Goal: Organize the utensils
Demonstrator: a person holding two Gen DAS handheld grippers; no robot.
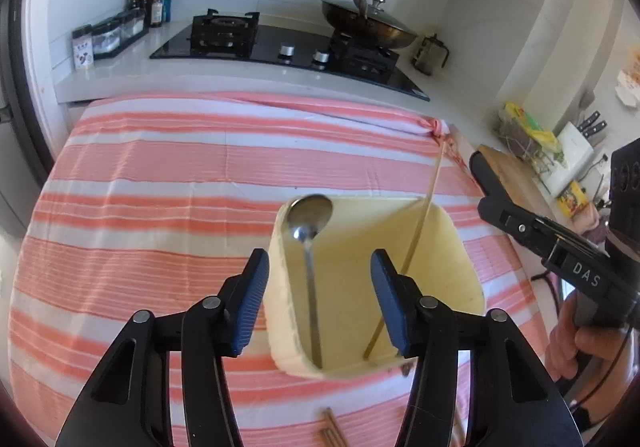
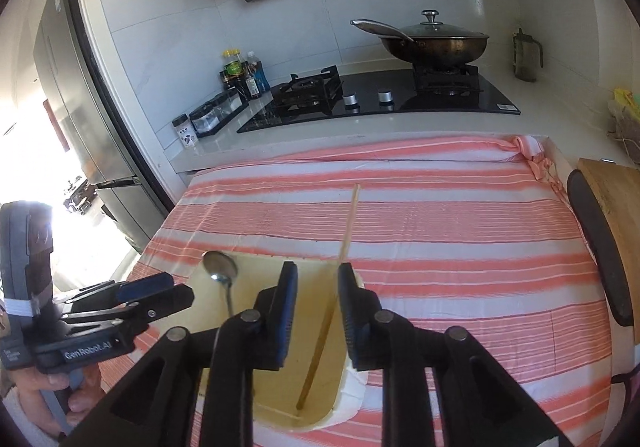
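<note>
Between the blue-padded fingers of the left gripper [image 1: 320, 299] stands a pale yellow holder [image 1: 460, 247], its open mouth facing the camera. The jaws are spread wide with nothing pressed between the pads; a metal spoon [image 1: 310, 223] leans in the gap beyond them, handle down in the holder and bowl resting up at the far left rim. A single light wooden chopstick [image 1: 416, 239] stands in the same holder just right of the spoon, slanting up and to the right, well past the rim.

From the right wrist view, the right gripper [image 2: 318, 311] hovers over the holder [image 2: 356, 387] too, its jaws parted by a narrow gap. The chopstick [image 2: 320, 343] runs through that gap, but the pads do not appear to press on it. The spoon [image 2: 220, 267] sits to the left, outside these jaws.

The holder is squarish with rounded corners and a thick cream wall, and it rests on a pink and white striped cloth [image 1: 160, 187]. A few dark brown chopsticks [image 1: 330, 431] lie on the cloth at the near edge of the left view.

A hand [image 1: 576, 343] grips the right tool's handle at the right side of that view. Beyond the cloth are a black gas hob [image 2: 380, 95], a lidded wok [image 2: 436, 43] and a cluster of sauce bottles [image 2: 240, 75].
</note>
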